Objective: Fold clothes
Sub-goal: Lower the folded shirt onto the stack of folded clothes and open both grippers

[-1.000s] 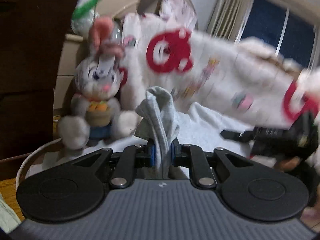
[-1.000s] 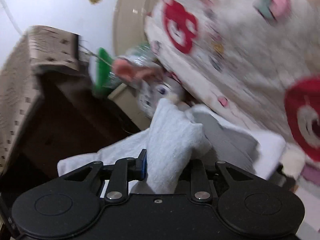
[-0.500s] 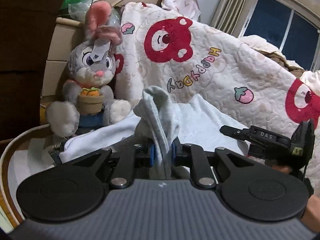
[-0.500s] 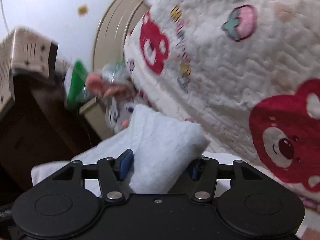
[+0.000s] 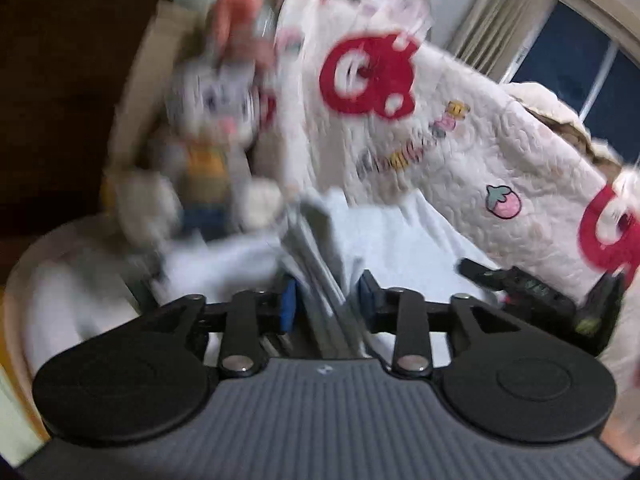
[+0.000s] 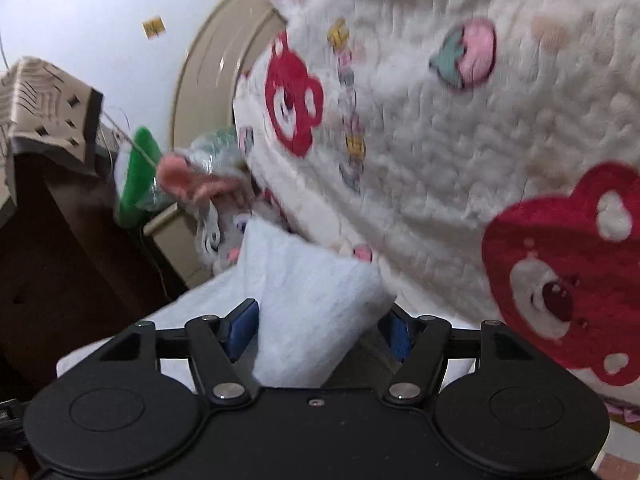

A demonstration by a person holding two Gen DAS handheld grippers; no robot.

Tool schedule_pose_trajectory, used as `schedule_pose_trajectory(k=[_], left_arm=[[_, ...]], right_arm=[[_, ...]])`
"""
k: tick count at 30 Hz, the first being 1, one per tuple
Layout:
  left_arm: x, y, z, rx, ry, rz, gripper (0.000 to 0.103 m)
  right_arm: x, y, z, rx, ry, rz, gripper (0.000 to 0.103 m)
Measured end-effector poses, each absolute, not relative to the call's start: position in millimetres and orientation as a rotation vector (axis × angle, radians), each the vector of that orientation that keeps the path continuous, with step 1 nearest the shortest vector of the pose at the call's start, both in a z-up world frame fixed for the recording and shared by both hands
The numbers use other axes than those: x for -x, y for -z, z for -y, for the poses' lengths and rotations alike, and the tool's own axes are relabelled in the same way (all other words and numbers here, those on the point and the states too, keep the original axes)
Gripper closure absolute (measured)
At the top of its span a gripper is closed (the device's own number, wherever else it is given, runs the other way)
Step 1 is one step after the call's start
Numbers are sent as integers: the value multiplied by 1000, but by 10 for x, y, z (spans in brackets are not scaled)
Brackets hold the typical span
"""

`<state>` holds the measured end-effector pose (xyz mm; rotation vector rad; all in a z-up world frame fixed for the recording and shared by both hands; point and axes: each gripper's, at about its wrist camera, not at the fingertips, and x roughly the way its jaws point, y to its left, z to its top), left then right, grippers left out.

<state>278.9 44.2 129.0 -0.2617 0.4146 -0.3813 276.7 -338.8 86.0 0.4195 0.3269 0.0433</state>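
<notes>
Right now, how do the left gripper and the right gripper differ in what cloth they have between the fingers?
The left gripper has a thin grey fold of cloth between its fingers, with gaps to both pads, so it looks open. The right gripper has a thick white wad filling its wider gap, apparently gripped. Both point toward the bear-print quilt.

Motion blur smears the plush rabbit (image 5: 208, 136) at ten o'clock of the left wrist view; its face is unreadable. The quilt's lettering (image 5: 412, 140) cannot be read. In the right wrist view a white cloth (image 6: 308, 312) hides the rabbit's body.
</notes>
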Motion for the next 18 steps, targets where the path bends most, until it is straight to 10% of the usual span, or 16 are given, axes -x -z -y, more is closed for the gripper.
schedule_pose_trajectory(k=[5, 8, 18], left_arm=[[-2739, -1731, -423, 216, 531, -290, 69], [-2982, -1730, -194, 94, 560, -374, 74], [-3637, -852, -462, 294, 491, -641, 81]], right_arm=[[-2733, -899, 3185, -231, -29, -333, 36], [-2710, -926, 3030, -91, -30, -337, 59], [-2843, -791, 2943, 39, -7, -344, 61]])
